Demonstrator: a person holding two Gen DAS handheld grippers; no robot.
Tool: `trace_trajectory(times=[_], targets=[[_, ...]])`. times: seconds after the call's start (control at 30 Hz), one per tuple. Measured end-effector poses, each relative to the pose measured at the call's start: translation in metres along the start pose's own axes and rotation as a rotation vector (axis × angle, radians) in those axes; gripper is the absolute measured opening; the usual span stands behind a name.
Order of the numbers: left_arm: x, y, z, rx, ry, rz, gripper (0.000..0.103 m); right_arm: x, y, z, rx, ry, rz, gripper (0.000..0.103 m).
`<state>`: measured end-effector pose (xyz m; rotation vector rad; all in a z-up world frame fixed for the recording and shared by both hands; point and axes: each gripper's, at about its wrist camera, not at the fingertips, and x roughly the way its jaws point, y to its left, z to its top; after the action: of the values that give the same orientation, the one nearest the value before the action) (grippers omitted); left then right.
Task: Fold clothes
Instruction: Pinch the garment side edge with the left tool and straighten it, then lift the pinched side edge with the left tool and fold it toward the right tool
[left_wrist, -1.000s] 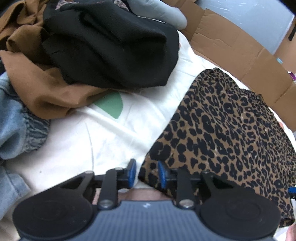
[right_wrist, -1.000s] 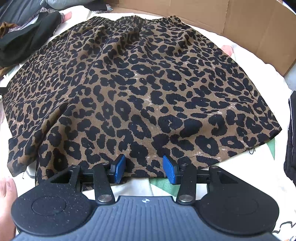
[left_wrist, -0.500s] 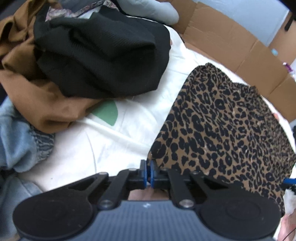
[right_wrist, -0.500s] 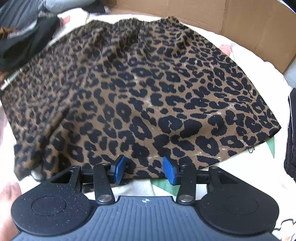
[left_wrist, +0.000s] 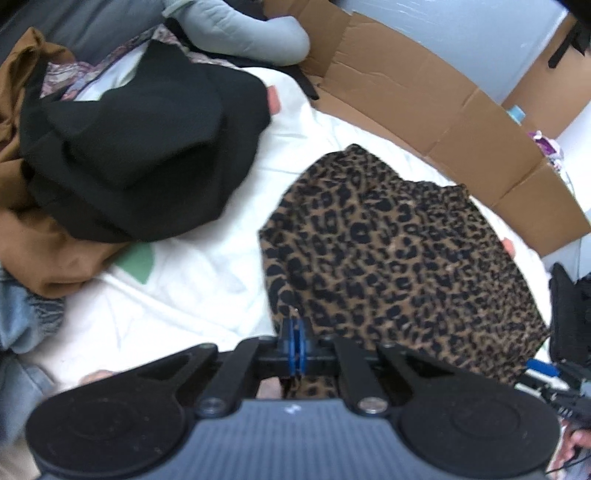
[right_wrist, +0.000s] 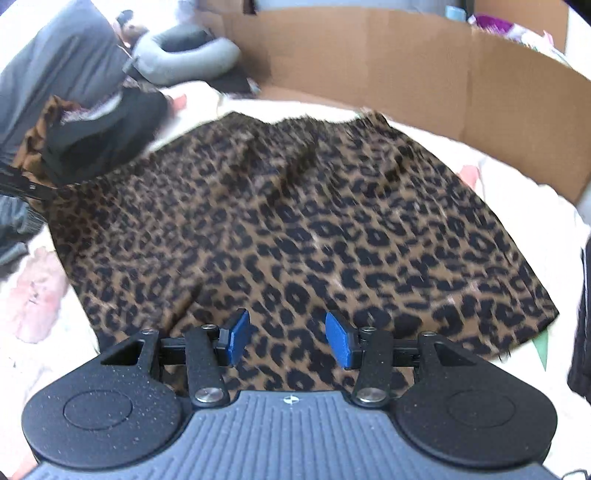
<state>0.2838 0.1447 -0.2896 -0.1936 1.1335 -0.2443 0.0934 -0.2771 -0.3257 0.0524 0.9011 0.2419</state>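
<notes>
The leopard-print skirt (right_wrist: 295, 229) is lying spread on the white bed sheet (left_wrist: 192, 288), its gathered waistband pointing away toward the cardboard (right_wrist: 406, 66). The left gripper (left_wrist: 294, 341) is pinching the skirt's near left hem corner, jaws closed tight on the fabric. The right gripper (right_wrist: 288, 338) is hovering over the near hem with jaws about half open, gripping nothing. Only the left view is showing the black garment (left_wrist: 140, 147) heaped beside the skirt; only the right view is showing the whole waistband.
</notes>
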Motion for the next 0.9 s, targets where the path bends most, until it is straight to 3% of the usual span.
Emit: trace_trajectory(times=[0.23,0.47,0.9], targets=[[0.001,-0.039,0.011,-0.001,0.011,-0.042,0.003,-0.005,0.007,0.007,0.004,-0.053,0.036,0.061],[0.012,-0.079,0.016,-0.076,-0.001,-0.148,0.002,-0.008,0.007,0.011,0.049,-0.101,0.062,0.077],[0.051,-0.137,0.002,-0.179,0.019,-0.331,0.002,-0.004,0.028,0.024,-0.006,-0.151,0.151,0.077]])
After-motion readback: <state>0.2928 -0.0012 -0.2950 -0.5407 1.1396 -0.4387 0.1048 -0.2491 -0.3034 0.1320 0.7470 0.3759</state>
